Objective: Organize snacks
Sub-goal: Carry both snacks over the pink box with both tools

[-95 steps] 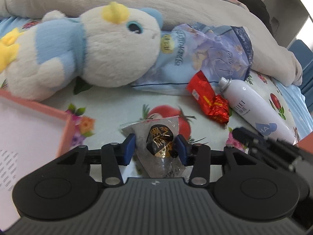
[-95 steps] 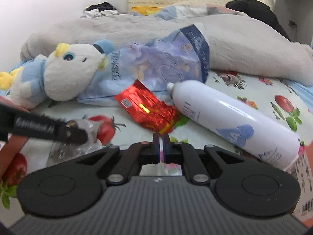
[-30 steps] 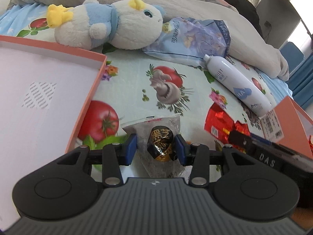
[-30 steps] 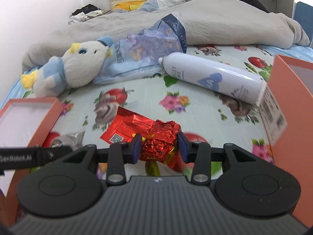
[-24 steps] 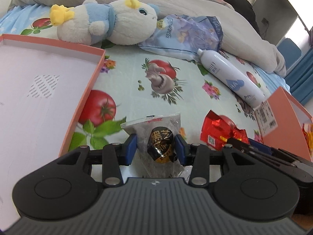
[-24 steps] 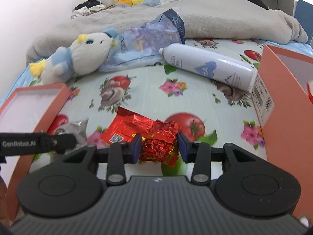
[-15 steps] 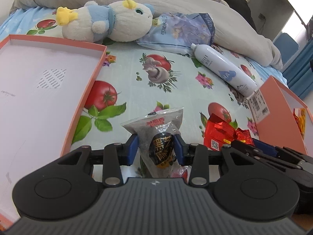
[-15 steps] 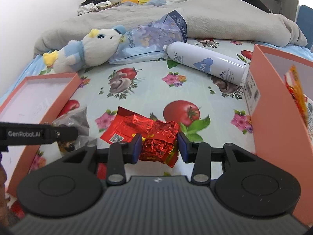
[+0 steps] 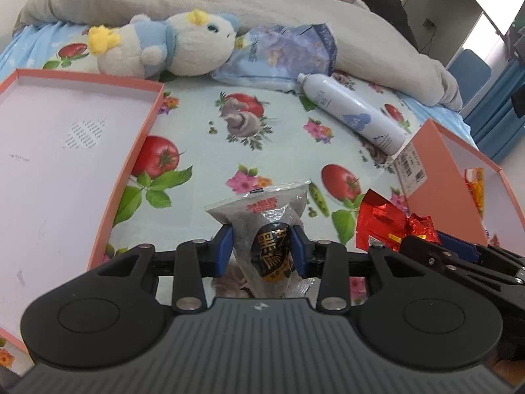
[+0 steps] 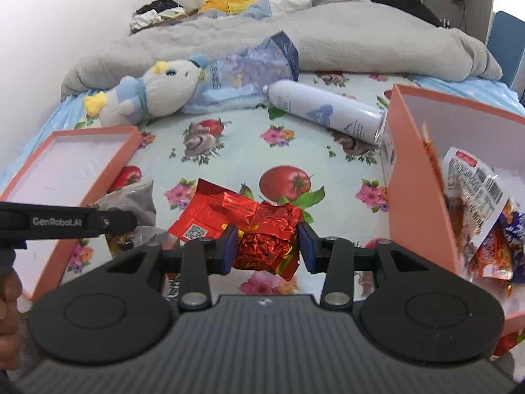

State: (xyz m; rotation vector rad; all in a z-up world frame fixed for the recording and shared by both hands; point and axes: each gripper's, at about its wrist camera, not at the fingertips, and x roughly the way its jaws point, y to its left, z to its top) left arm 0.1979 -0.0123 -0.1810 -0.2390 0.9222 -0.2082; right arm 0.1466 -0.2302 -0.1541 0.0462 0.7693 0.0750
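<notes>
A: Left gripper (image 9: pixel 262 252) status?
B: Clamped on the clear snack pack (image 9: pixel 266 229) — held above the floral bedsheet (image 9: pixel 203 124), beside the pink lid (image 9: pixel 65 151).
A: Right gripper (image 10: pixel 265 248)?
B: Pinching the red foil packet (image 10: pixel 259 226) — held just left of the pink box (image 10: pixel 423 177) with snacks inside.

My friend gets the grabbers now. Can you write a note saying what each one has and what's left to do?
Left gripper: jaws shut on the clear snack pouch, lifted off the bed.
Right gripper: jaws shut on the red foil snack, also lifted.
Orange box on the right already holds several snacks. The lid lies on the left.
Left to do: probably drop both snacks into the box. The big blue bag is not yet packed.
</notes>
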